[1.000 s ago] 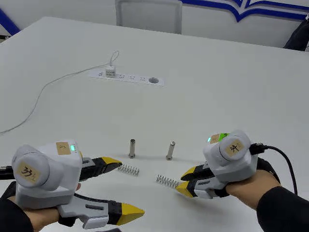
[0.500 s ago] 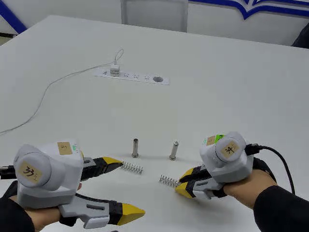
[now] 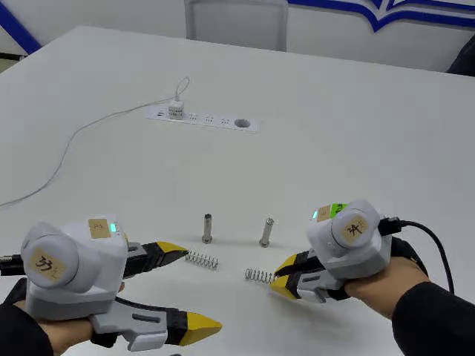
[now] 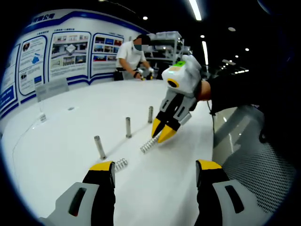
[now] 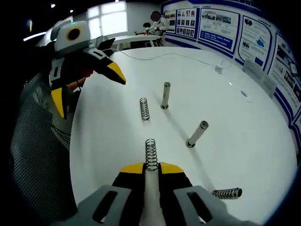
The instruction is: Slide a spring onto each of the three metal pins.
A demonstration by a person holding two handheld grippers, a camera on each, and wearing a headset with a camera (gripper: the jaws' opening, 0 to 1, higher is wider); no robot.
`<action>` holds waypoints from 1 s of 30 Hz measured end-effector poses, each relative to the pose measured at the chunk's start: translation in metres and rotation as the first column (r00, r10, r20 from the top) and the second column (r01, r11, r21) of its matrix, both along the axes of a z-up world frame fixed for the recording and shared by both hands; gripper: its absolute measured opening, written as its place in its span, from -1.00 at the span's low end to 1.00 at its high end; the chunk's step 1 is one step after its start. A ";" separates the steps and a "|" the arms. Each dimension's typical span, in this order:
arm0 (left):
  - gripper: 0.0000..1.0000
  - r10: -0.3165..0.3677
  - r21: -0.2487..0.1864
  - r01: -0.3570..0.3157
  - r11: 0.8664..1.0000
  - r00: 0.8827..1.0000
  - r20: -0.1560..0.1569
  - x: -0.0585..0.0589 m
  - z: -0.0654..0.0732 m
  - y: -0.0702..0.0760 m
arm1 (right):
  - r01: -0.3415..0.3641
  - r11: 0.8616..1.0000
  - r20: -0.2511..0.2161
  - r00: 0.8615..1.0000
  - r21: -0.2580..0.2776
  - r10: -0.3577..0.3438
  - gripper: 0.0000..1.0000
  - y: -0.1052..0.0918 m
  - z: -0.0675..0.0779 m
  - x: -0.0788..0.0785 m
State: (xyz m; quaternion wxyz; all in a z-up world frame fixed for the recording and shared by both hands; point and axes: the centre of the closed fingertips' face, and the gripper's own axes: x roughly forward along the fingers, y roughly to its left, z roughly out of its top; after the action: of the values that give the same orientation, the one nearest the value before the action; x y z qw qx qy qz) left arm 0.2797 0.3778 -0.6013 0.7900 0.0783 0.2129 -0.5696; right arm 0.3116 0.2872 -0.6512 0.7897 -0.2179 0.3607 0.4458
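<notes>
Two short metal pins (image 3: 207, 228) (image 3: 266, 231) stand upright on the white table (image 3: 334, 133). The left gripper view has three pins (image 4: 99, 147) (image 4: 128, 127) (image 4: 150, 114) in a row. My right gripper (image 3: 280, 276) is shut on one end of a spring (image 3: 259, 276), which sticks out ahead of its yellow tips (image 5: 151, 154) low over the table. A second spring (image 3: 201, 259) lies flat beside my left gripper's upper jaw. My left gripper (image 3: 191, 288) is open and holds nothing. A third spring (image 5: 227, 193) lies by the right gripper.
A white power strip (image 3: 200, 119) with a plug and a cable (image 3: 67, 144) lies farther back on the table. A grey chair (image 3: 236, 18) stands at the far edge. In the background a person (image 4: 131, 56) stands at another bench.
The right gripper's jaws have come together on the end of the spring in front of them. The left gripper has stayed put. The head camera shifted slightly.
</notes>
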 end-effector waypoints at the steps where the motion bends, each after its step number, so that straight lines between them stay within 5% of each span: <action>1: 0.43 -0.001 -0.001 0.001 1.000 1.000 0.000 0.000 0.000 0.000 | 0.003 1.000 0.002 1.000 0.000 -0.003 -0.76 0.000 0.002 0.001; 22: 0.43 -0.014 -0.017 0.014 1.000 1.000 0.003 -0.001 0.003 -0.001 | 0.016 1.000 0.013 1.000 -0.014 -0.016 -0.76 0.000 0.027 0.005; 30: 0.42 -0.013 -0.018 0.013 1.000 1.000 0.004 -0.001 0.003 -0.001 | 0.030 1.000 0.012 0.999 -0.008 -0.030 -0.76 -0.004 0.054 0.011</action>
State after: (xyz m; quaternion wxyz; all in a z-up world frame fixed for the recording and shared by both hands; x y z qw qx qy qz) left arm 0.2787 0.3771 -0.5983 0.7874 0.0738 0.2060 -0.5764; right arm 0.3231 0.2831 -0.5969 0.7975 -0.2184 0.3611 0.4313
